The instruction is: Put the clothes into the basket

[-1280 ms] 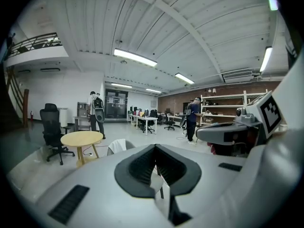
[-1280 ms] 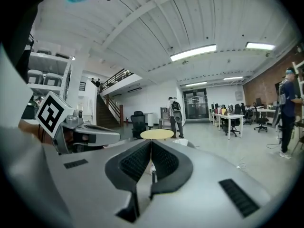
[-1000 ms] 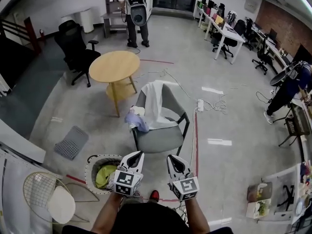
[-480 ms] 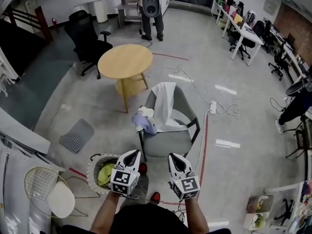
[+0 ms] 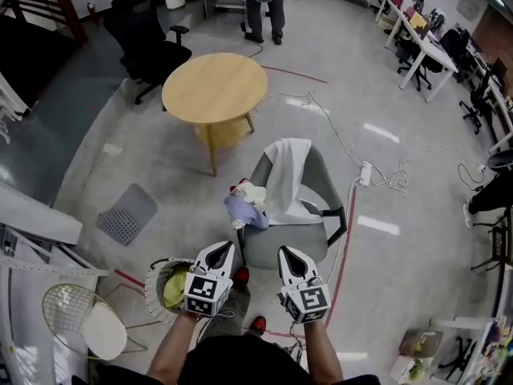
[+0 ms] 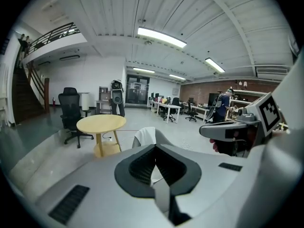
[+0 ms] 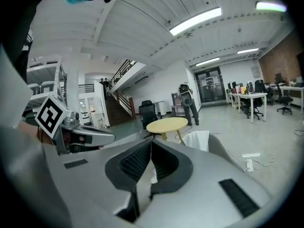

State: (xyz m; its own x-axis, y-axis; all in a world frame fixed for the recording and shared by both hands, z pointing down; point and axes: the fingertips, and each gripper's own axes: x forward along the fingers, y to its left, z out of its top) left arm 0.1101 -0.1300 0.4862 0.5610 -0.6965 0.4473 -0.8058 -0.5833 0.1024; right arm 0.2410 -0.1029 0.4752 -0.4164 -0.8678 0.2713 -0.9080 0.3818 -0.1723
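though clothes [image 5: 287, 179] drape the chair [image 5: 284, 245], the basket [image 5: 154, 275] stands near.

a round wooden table [image 5: 215, 87] stands just beyond a grey armchair [image 5: 282, 247], with a black office chair [image 5: 148, 30] at the far left, a grey mat [image 5: 127, 213] on the floor at left, a white power strip [image 5: 365, 172] right of the armchair, and a wire chair [image 5: 88, 331] near left.

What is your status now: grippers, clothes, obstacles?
Left gripper, right gripper shut, empty. White cloth draped over grey armchair, lilac bundle on its arm; round white basket at left. No obstacle ahead.
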